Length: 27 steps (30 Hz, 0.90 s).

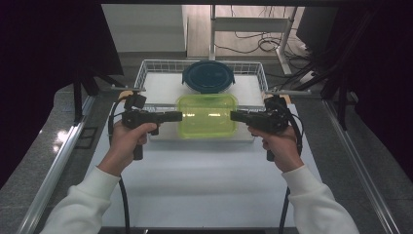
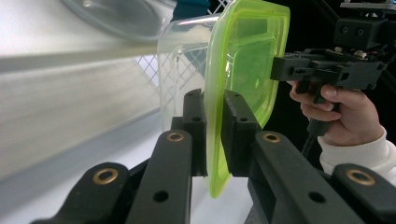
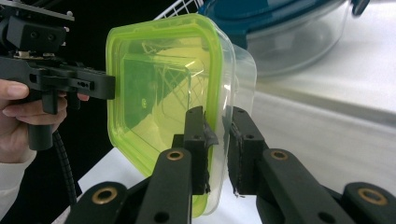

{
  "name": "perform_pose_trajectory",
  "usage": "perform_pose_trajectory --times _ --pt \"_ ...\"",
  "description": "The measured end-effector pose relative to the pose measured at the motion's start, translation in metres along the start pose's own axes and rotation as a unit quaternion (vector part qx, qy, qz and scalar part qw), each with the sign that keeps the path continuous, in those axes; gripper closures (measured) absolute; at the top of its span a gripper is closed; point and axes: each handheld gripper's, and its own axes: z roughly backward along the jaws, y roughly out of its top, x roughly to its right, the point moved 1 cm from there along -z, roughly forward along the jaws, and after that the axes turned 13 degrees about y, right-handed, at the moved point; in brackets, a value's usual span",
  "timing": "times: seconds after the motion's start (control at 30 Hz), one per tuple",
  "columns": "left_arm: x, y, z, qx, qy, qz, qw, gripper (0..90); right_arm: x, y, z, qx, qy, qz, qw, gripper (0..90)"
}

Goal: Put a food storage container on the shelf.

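Both claws grip one thing — a clear container with a yellow-green lid (image 1: 207,115), held between them above the white tabletop (image 1: 204,180), just in front of a wire basket (image 1: 146,68). Left claw (image 1: 176,116) comes in from the left side, right claw (image 1: 236,116) from the right, each held level in a hand with a white sleeve behind it. In the left gripper view the left claw (image 2: 212,126) is pinching the container's rim (image 2: 215,140): one jaw on the clear wall, the other on the lid's face, pads tight against the plastic. The right gripper view shows the right claw (image 3: 219,140) pinching the opposite rim the same way — lid (image 3: 159,93) on one side, clear wall on the other. Inside the basket, just behind the held container, sits a round clear bowl with a dark blue lid (image 1: 208,75). The container looks empty; the basket mesh shows through its walls.
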Motion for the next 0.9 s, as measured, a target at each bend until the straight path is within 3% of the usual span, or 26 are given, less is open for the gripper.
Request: perform_pose_trajectory --times 0.23,0.67,0.9 --pt "0.003 0.026 0.003 0.003 0.012 -0.013 0.9998 81.5 0.0 0.021 0.0 0.01 -0.006 0.004 0.9999 78.6" --pt "0.004 0.069 0.01 0.013 0.005 -0.017 0.9998 81.5 -0.002 0.064 0.0 0.025 -0.007 0.017 0.9995 78.6" --pt "0.004 0.091 0.005 0.009 0.007 -0.015 0.9998 81.5 0.006 0.081 0.002 0.028 -0.008 0.007 0.9996 78.6"
